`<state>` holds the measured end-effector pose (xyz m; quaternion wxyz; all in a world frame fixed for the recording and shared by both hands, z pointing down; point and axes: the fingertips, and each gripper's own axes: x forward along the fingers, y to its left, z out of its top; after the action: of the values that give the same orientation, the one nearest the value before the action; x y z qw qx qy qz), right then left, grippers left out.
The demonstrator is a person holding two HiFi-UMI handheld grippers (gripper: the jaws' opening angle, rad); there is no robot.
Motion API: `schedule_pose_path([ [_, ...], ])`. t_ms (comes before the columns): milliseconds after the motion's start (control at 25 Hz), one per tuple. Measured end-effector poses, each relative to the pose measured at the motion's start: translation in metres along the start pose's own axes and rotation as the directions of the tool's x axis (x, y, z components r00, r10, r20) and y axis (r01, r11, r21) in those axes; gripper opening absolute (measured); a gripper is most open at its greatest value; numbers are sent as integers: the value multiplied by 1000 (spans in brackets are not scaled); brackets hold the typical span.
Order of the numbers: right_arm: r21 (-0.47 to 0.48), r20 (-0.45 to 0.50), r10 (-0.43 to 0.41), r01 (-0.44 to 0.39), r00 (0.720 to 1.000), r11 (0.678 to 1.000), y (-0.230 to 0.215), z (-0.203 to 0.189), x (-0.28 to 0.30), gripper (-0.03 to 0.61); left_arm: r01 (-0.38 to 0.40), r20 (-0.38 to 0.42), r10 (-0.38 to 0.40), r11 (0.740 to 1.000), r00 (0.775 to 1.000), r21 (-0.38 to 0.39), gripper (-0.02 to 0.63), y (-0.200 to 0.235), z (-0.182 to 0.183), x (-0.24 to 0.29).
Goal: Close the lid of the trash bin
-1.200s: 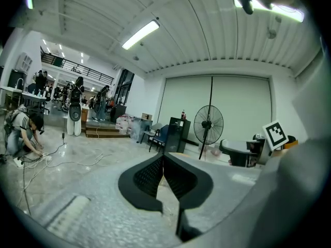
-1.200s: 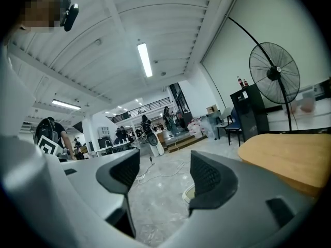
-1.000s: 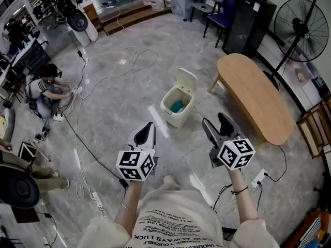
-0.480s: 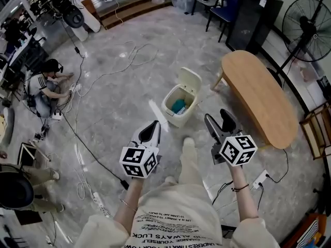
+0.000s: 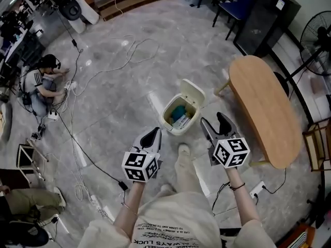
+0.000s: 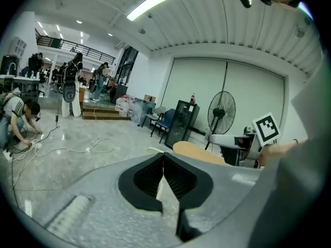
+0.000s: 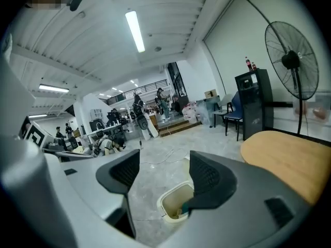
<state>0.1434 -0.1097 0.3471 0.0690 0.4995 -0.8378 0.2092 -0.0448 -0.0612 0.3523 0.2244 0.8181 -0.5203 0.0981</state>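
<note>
Nothing was done yet — the cream plastic trash bin [image 5: 181, 119] stood on the grey floor [image 5: 119, 102] just ahead of you, its lid [image 5: 193, 91] upright. Your left gripper [image 5: 151, 134] was pressed together, empty; your right gripper [image 5: 215, 122] gaped wide, holding nothing.

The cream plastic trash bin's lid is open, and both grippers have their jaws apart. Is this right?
Not quite: the left gripper has its jaws together, as the left gripper view shows. Only the right gripper has them apart. The cream plastic trash bin does have its lid open.
</note>
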Motion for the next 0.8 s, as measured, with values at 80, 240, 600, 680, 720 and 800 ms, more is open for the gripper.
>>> schedule_pose_path([
  [80, -1, -35, 9, -9, 999, 1000, -14, -2, 26, 290, -13, -19, 12, 1000, 1000, -19, 23, 11, 1, 25],
  [240, -19, -99, 18, -20, 995, 1000, -45, -6, 74, 290, -40, -55, 37, 998, 998, -48, 23, 28, 2, 71],
  [600, -77, -234, 23, -42, 972, 996, -97, -30, 164, 290, -98, -152, 80, 989, 985, -112, 23, 56, -15, 151],
  [680, -85, -261, 28, -52, 965, 995, -103, -39, 179, 290, -105, -172, 84, 987, 982, -117, 23, 60, -20, 164],
  [720, -90, -274, 31, -57, 961, 994, -105, -44, 186, 290, -109, -180, 86, 987, 980, -119, 23, 63, -22, 170],
  [800, -107, -301, 34, -69, 953, 992, -109, -53, 198, 290, -114, -194, 89, 986, 977, -122, 23, 69, -27, 182],
])
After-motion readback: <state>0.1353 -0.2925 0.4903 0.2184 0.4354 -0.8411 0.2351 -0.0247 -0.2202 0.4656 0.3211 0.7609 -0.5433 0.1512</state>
